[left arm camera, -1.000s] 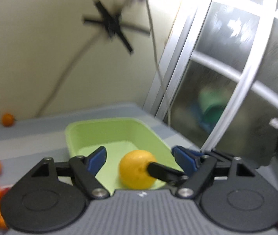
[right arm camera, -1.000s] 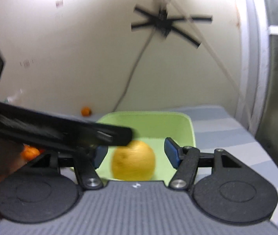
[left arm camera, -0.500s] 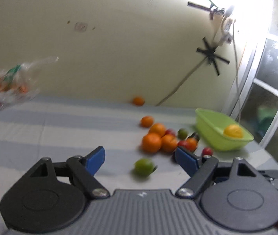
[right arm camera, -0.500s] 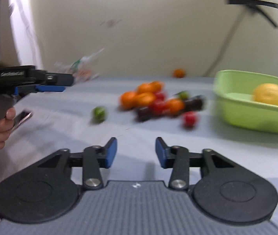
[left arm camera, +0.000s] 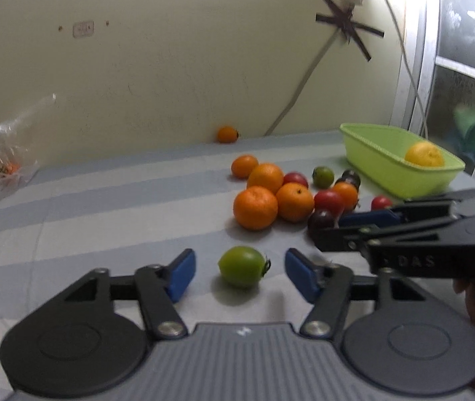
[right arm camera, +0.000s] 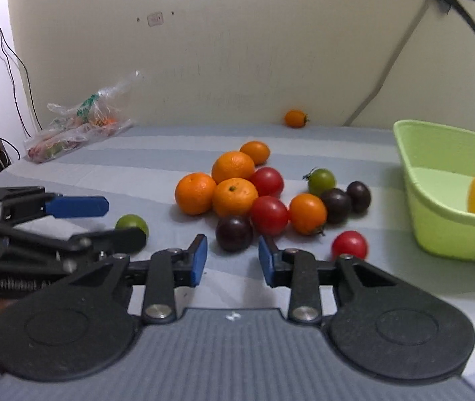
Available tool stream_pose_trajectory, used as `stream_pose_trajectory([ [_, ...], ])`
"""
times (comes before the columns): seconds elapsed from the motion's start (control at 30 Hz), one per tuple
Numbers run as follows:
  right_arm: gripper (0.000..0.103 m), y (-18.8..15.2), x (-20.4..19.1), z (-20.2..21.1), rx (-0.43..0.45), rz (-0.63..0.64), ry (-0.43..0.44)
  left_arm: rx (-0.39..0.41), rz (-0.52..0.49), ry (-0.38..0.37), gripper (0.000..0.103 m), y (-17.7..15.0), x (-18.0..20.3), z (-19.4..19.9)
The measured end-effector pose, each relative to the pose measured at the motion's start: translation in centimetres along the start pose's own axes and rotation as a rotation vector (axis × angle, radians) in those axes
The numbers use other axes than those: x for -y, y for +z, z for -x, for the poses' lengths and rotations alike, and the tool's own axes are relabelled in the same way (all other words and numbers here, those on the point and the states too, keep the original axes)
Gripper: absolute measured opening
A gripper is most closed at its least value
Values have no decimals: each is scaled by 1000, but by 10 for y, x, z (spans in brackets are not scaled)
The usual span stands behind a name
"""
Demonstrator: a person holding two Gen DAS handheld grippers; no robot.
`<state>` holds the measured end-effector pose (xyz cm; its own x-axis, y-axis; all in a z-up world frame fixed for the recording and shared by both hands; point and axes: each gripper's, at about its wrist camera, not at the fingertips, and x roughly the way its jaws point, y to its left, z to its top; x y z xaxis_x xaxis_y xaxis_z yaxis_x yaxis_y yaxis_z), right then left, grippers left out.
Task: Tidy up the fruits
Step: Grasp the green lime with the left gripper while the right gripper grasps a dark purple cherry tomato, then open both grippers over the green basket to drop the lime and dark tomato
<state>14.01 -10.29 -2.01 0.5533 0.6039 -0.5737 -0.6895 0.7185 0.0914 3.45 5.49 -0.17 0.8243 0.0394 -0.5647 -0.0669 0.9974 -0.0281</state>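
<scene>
Right gripper (left arm camera: 364, 225) body reads "DAS", partly legible. Left gripper (left arm camera: 239, 274), jaws spread, now straddles a round green tomato (left arm camera: 242, 266) on the striped grey bench (left arm camera: 104, 207), nearer than half a second ago. Right jaws spread, empty; a dark purple round fruit (right arm camera: 234, 233) lies just ahead.

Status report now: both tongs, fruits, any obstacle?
Both tongs open, empty. Left tongs bracket green tomato. Right tongs face dark plum. Path clear.

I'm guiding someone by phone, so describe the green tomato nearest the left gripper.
Start at the fruit pile left of the lime basket. The green tomato lies alone on the striped cloth, apart from the pile, between the open left gripper fingers.
</scene>
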Motion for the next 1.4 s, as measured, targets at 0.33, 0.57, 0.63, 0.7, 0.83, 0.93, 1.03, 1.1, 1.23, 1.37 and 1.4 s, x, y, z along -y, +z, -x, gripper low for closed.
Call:
stream_pose_trajectory([
  [0.33, 27, -7, 2, 16, 26, 9, 17, -25, 92, -110, 33, -1, -4, -2],
  [0.57, 27, -34, 34, 79, 145, 13, -24, -14, 118, -329, 33, 27, 41, -9],
  [0.63, 27, -37, 51, 99, 199, -7, -83, -8, 109, -363, 33, 42, 63, -19],
  [0.7, 27, -35, 74, 118, 253, -40, -149, 8, 95, -389, 33, 59, 84, -31],
  [0.83, 27, -29, 125, 140, 313, -122, -259, 22, 78, -397, 33, 89, 127, -65],
  [0.93, 27, -26, 152, 142, 330, -156, -297, 14, 63, -384, 34, 100, 154, -88],
  [1.03, 28, -25, 169, 134, 324, -145, -322, 6, 39, -352, 34, 106, 169, -105],
  [1.1, 28, -23, 179, 128, 316, -137, -330, -3, 31, -332, 34, 107, 175, -113],
  [1.23, 30, -24, 184, 118, 310, -118, -342, -21, 21, -322, 36, 100, 175, -121],
  [1.37, 42, -26, 179, 119, 331, -98, -355, 18, -30, -293, 58, 98, 178, -116],
  [1.4, 50, -27, 177, 120, 339, -90, -364, 27, -41, -287, 59, 97, 179, -114],
])
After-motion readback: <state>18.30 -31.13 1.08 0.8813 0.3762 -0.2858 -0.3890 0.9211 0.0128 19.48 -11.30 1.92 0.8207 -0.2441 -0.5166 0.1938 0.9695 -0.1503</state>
